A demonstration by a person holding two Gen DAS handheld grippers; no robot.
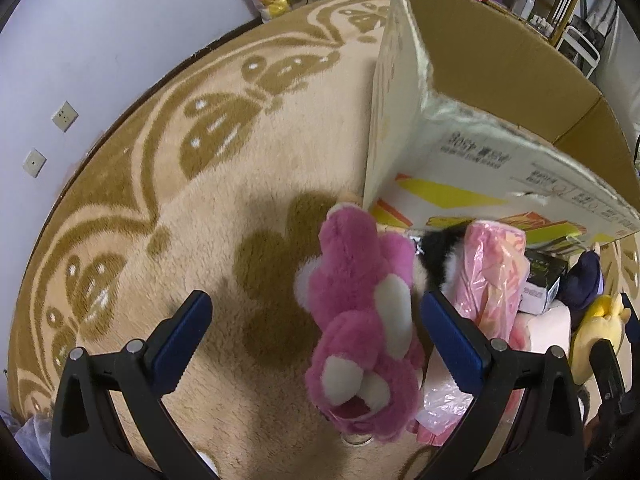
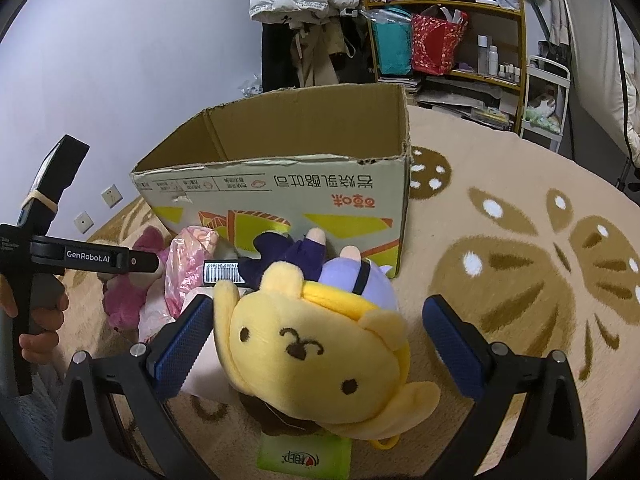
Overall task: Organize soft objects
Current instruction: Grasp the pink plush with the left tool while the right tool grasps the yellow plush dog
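A pink plush bear (image 1: 360, 320) lies on the rug between the wide-open fingers of my left gripper (image 1: 316, 320), nearer the right finger; it also shows in the right wrist view (image 2: 128, 296). A yellow plush dog (image 2: 320, 348) lies between the open fingers of my right gripper (image 2: 316, 328), its ear touching the left finger (image 2: 188, 340). A purple plush doll (image 2: 352, 276) lies behind it. An open cardboard box (image 2: 280, 184) stands on the rug behind the toys, also in the left wrist view (image 1: 480, 128).
A pink plastic bag (image 1: 492, 280) and a small barcoded box (image 2: 224, 274) lie between the toys. A green packet (image 2: 304, 456) lies under the yellow dog. Shelves (image 2: 448, 20) and hanging clothes stand at the back. The butterfly rug (image 1: 240, 160) extends left.
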